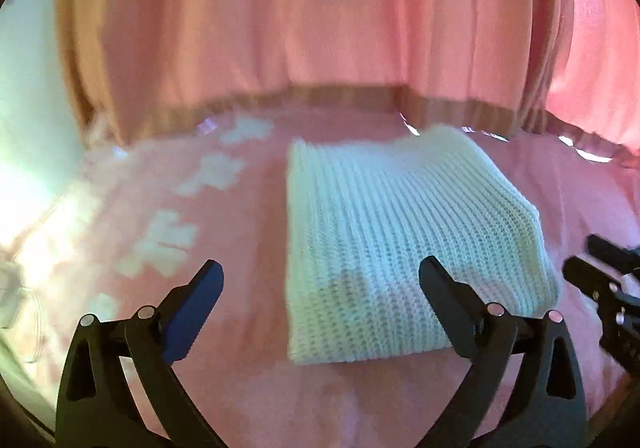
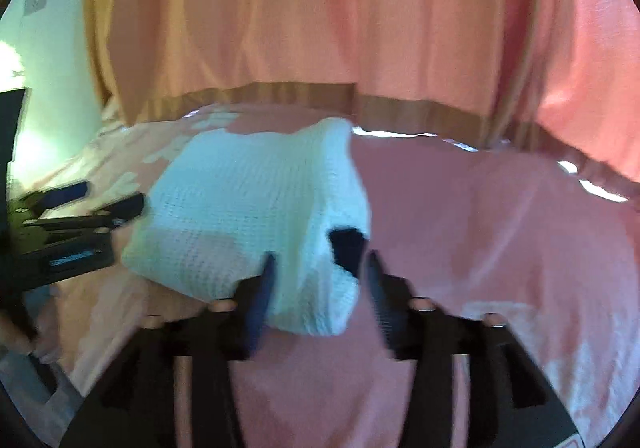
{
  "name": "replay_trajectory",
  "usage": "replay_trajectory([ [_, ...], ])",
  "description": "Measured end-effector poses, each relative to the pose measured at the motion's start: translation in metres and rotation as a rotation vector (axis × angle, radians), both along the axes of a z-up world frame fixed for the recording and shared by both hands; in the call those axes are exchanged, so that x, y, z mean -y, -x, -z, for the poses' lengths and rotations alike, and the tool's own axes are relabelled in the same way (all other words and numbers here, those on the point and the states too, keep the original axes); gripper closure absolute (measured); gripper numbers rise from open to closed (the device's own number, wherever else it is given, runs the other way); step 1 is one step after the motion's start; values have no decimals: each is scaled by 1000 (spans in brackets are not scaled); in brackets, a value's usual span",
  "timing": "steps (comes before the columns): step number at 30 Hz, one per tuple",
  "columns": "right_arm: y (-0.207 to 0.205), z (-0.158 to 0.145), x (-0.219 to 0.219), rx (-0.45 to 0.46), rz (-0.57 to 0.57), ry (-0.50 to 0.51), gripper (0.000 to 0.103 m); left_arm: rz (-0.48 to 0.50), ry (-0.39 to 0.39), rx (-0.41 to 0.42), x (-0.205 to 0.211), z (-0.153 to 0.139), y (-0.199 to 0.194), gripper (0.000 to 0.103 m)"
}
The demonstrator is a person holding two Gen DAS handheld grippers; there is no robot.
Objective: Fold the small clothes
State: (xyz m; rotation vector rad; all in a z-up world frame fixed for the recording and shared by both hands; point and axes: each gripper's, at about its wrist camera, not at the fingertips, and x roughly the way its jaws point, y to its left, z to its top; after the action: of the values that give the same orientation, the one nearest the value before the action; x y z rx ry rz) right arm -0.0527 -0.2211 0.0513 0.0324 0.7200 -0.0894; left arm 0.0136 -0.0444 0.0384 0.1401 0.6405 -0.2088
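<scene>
A pale mint knitted garment, folded into a thick rectangle, lies flat on a pink cover. My left gripper hovers at its near edge, jaws spread wide and empty. Its right finger is over the knit and its blue-padded left finger is over the bare cover. In the right wrist view the garment shows its near right corner between the fingers of my right gripper. That gripper's jaws stand apart beside the corner; the view is blurred. Each gripper shows at the edge of the other's view: right, left.
Pink curtains hang close behind the far edge of the cover. A pale wall rises at the left. White blotchy patterns mark the cover left of the garment. Part of a hand shows at the lower left.
</scene>
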Motion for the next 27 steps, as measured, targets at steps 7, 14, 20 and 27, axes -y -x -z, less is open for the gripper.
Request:
replay_trajectory([
  [7,5,12,1,-52,96,-4,43,-69,-48,-17,12,4,24,5],
  [14,9,17,5,-65,128,-17,37,-136,-49,-36,10,12,36,5],
  [20,12,21,-1,-71,117,-16,36,-131,-51,-62,7,15,36,5],
  [27,16,26,-13,-81,95,-3,36,-106,-47,-47,6,16,43,5],
])
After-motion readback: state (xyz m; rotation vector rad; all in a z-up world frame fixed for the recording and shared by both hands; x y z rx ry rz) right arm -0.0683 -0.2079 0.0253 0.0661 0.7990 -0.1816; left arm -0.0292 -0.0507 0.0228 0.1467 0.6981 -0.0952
